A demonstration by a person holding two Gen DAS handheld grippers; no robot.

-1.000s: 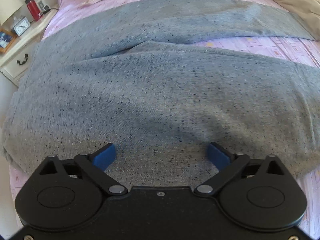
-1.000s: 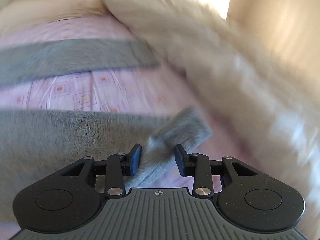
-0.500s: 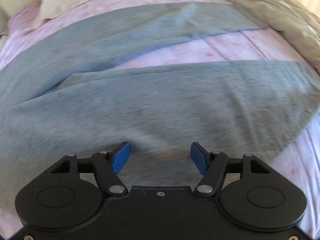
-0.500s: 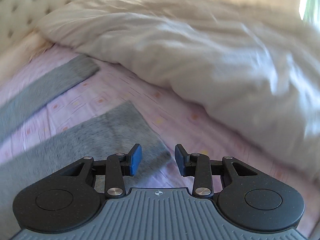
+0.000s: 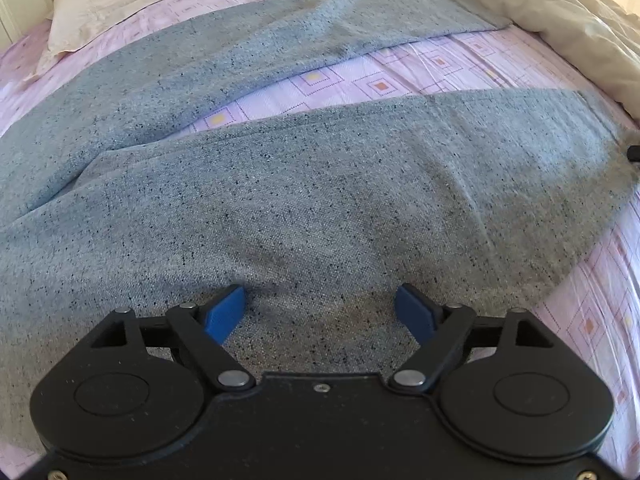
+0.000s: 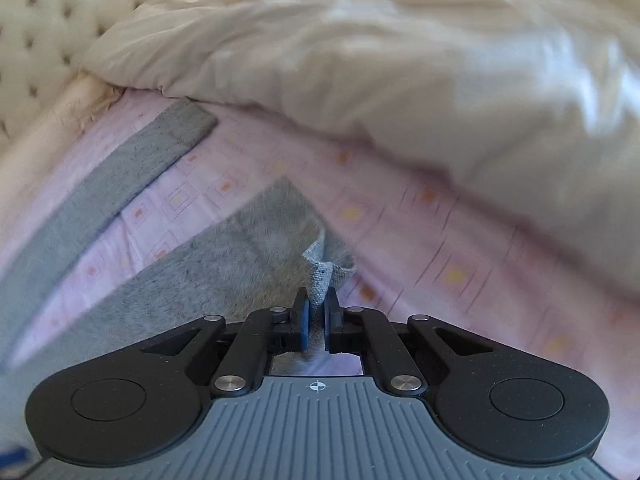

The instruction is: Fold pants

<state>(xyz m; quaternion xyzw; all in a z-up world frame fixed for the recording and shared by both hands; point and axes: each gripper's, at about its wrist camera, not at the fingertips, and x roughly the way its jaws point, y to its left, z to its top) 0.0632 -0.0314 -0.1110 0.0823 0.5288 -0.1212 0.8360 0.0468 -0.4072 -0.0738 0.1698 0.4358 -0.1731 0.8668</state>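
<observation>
Half a second back the right gripper (image 6: 316, 312) stood half open above the hem of the near trouser leg; now its jaws have snapped together on a pinch of that hem, a small grey tuft poking up between the pads. Over the same stretch the left gripper (image 5: 319, 312) has just been spreading wider, and it hangs released above the broad upper part of the same leg, nothing between its jaws but the cloth lying below them.

The pants (image 5: 304, 200) lie flat on the pink bedsheet (image 5: 400, 76), legs splayed in a V with a strip of sheet showing between them; the far leg runs toward the pillow (image 5: 132, 4), and both hems end just beside the cream duvet (image 6: 400, 92).

To do this step well, I judge the right pinch should take both layers of the hem, not only the top one, and the left should close on the leg's near edge before either lifts — then carry the near leg over onto the far one, edges matched, keeping the cloth taut so no crease is trapped.

Hard to tell: whether the pinch holds one layer or two, since the pads hide it. The waistband is cut off in the left view, and the right view is blurred, so the hem edge beyond the tuft is unclear
</observation>
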